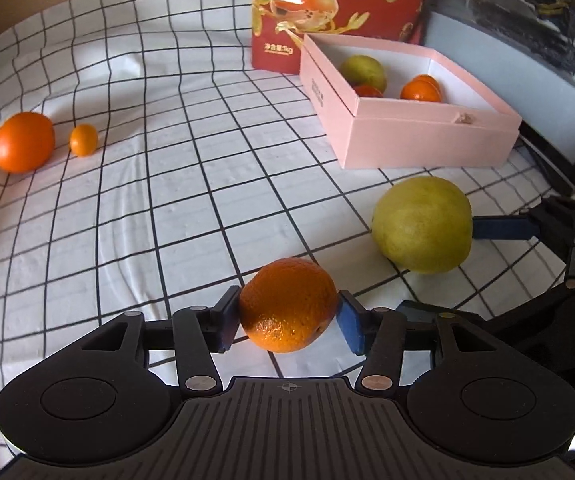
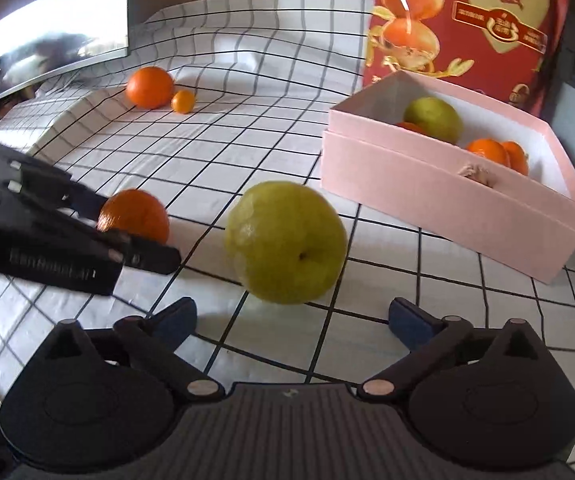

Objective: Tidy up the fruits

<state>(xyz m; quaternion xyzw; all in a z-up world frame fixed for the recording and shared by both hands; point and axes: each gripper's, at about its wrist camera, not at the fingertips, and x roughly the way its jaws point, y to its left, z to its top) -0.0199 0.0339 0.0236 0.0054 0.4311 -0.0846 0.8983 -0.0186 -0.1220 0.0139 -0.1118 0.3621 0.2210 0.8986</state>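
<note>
Already pink box (image 1: 427,140) holds fruit.

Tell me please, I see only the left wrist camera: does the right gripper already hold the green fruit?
Observer: No. The right gripper is wide open. The green fruit lies at its fingertips with a gap on each side.
Operator: Which side of the fruit faces that gripper?
Observer: The end with the small dark dimple faces it.
Operator: Is anything beyond the big orange?
Observer: Yes, a dark screen stands past it.
</note>
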